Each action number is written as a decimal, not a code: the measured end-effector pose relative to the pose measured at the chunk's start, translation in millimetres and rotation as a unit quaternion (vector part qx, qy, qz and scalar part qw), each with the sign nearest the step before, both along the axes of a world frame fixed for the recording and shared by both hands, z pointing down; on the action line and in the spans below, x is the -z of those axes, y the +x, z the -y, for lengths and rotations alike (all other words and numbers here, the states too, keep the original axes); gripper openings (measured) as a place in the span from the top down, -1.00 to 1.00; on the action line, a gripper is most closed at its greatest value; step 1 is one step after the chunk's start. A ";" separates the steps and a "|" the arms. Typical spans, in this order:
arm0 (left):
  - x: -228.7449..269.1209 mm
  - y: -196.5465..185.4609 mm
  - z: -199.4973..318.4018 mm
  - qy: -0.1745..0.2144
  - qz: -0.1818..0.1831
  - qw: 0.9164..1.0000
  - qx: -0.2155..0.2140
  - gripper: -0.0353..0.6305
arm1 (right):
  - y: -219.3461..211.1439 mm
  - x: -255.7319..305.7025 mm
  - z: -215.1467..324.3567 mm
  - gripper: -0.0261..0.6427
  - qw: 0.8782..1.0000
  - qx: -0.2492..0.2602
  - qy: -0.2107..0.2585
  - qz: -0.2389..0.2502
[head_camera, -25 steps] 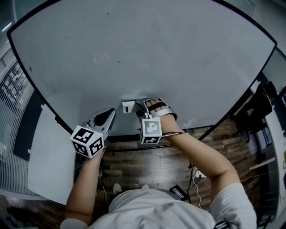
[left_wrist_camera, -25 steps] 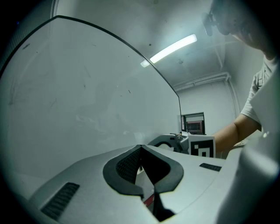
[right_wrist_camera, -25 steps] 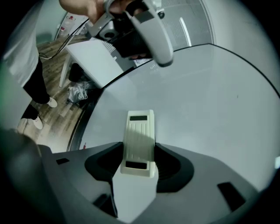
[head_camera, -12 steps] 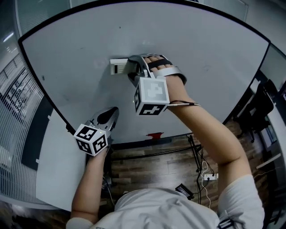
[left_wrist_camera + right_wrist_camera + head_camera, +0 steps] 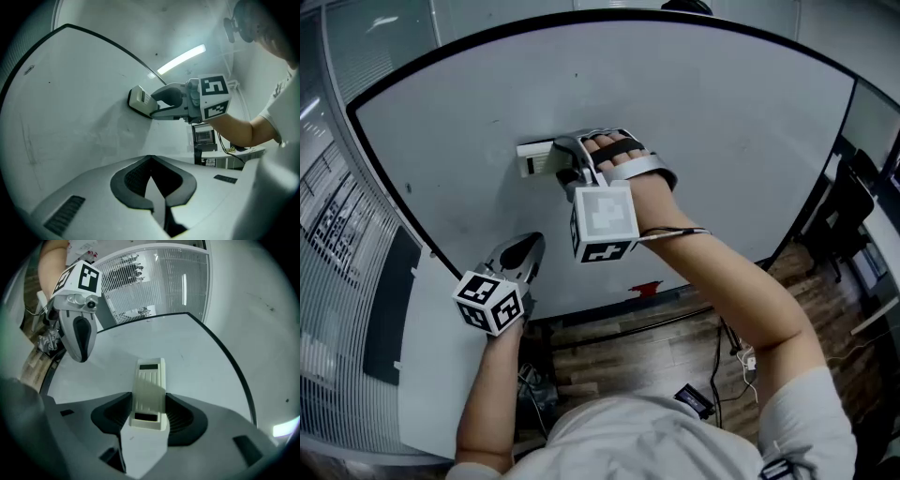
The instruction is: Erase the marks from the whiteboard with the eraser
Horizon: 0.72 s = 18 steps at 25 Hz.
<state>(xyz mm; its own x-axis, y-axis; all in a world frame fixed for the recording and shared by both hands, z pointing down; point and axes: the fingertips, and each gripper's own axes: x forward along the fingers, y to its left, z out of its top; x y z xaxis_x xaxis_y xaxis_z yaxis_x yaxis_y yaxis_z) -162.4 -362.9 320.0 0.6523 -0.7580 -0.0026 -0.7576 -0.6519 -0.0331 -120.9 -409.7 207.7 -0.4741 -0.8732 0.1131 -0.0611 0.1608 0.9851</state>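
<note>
The whiteboard (image 5: 722,141) fills the upper head view, and only faint grey smudges (image 5: 93,136) show on it. My right gripper (image 5: 565,165) is shut on a cream-white eraser (image 5: 534,157) and presses it flat against the board's left-middle area. In the right gripper view the eraser (image 5: 150,390) sits between the two dark pads of the right gripper (image 5: 149,416). My left gripper (image 5: 530,246) hangs lower left, near the board's bottom edge, shut and holding nothing. The left gripper view shows the eraser (image 5: 139,99) on the board surface.
A small red object (image 5: 647,288) sits at the board's bottom frame. A white panel (image 5: 431,375) leans at lower left beside a wall of blinds (image 5: 328,225). A dark chair (image 5: 853,202) stands right of the board. A dark device (image 5: 694,401) lies on the wood floor.
My right gripper has carried the eraser from the board's bottom edge up to its middle, then slightly left. The left gripper has stayed near the bottom edge.
</note>
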 end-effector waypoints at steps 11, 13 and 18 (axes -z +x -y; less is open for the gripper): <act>-25.0 -65.8 -1.0 -0.015 -0.005 1.000 -0.015 0.87 | -59.0 -142.9 -2.7 0.22 0.997 0.001 -0.064 -0.052; -34.7 -75.2 -2.6 -0.023 -0.007 1.000 -0.016 0.87 | -63.2 -170.4 -3.5 0.22 0.995 -0.002 -0.078 -0.062; -57.3 -93.8 2.7 -0.046 -0.011 0.999 -0.019 0.87 | -69.3 -189.6 -4.0 0.22 0.995 -0.016 -0.092 -0.047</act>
